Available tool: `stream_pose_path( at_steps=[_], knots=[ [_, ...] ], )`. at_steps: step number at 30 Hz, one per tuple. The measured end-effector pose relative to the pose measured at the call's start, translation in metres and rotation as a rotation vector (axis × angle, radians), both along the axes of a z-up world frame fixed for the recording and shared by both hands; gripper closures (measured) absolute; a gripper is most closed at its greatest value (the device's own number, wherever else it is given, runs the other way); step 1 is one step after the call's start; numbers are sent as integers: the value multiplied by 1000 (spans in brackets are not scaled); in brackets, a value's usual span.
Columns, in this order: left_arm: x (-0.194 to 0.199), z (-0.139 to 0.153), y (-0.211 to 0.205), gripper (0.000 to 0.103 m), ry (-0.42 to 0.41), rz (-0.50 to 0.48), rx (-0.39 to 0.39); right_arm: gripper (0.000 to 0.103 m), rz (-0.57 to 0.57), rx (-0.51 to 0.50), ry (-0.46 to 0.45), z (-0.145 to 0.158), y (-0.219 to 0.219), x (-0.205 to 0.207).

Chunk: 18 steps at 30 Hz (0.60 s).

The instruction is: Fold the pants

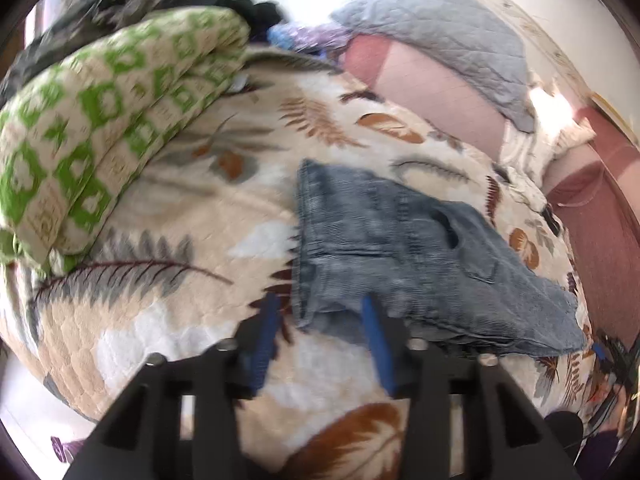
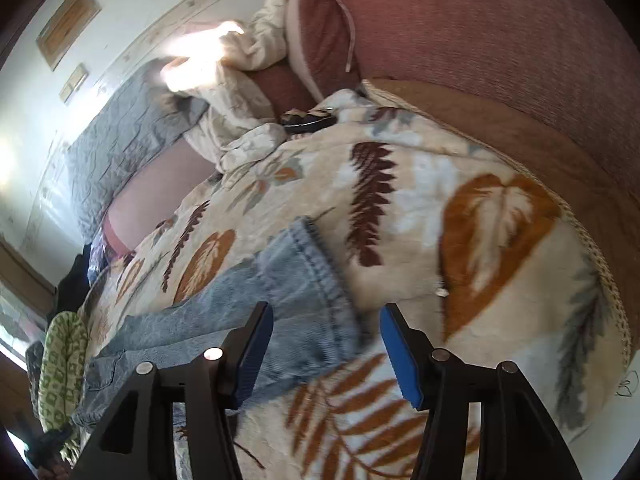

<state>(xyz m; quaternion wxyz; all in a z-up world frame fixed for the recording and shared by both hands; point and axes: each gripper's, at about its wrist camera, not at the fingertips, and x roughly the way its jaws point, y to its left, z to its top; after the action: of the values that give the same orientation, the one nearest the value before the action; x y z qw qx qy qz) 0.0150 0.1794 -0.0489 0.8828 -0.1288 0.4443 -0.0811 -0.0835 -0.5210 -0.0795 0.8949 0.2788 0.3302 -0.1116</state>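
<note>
Both views blur; no writing is legible. Jeans [image 1: 404, 256] lie partly folded on a leaf-print blanket [image 1: 192, 216], with a green-patterned pillow [image 1: 92, 140] at ten o'clock. Left gripper [image 1: 320, 312] gapes wide at the near hem, and right gripper [image 2: 326, 320] is equally wide over a cuff.

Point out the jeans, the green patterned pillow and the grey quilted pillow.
jeans [image 1: 400, 240]: left wrist view, middle of the denim.
green patterned pillow [image 1: 100, 128]: left wrist view, its top face.
grey quilted pillow [image 1: 440, 32]: left wrist view, its centre.
</note>
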Motion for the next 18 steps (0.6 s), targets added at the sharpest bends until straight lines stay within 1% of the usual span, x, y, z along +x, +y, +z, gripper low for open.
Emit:
stream_pose_path(
  at_steps=[1, 3, 8, 10, 12, 15, 18],
  knots=[
    [-2, 5, -9, 54, -14, -28, 7, 43, 10, -4, 2, 0, 5, 4],
    [-3, 11, -24, 46, -33, -66, 16, 43, 23, -14, 5, 1, 12, 11],
    [-3, 21, -72, 37, -83, -173, 68, 43, 38, -35, 8, 6, 20, 39],
    [-2, 22, -90, 36, -87, -210, 79, 43, 38, -37, 10, 9, 18, 55],
    [2, 18, -105, 36, -73, -237, 74, 43, 39, -49, 26, 11, 15, 72],
    [9, 12, -120, 36, -52, -249, 72, 43, 23, -81, 76, 9, 11, 103],
    [15, 5, -133, 36, -31, -253, 72, 43, 22, -62, 132, -1, 7, 126]
  ],
)
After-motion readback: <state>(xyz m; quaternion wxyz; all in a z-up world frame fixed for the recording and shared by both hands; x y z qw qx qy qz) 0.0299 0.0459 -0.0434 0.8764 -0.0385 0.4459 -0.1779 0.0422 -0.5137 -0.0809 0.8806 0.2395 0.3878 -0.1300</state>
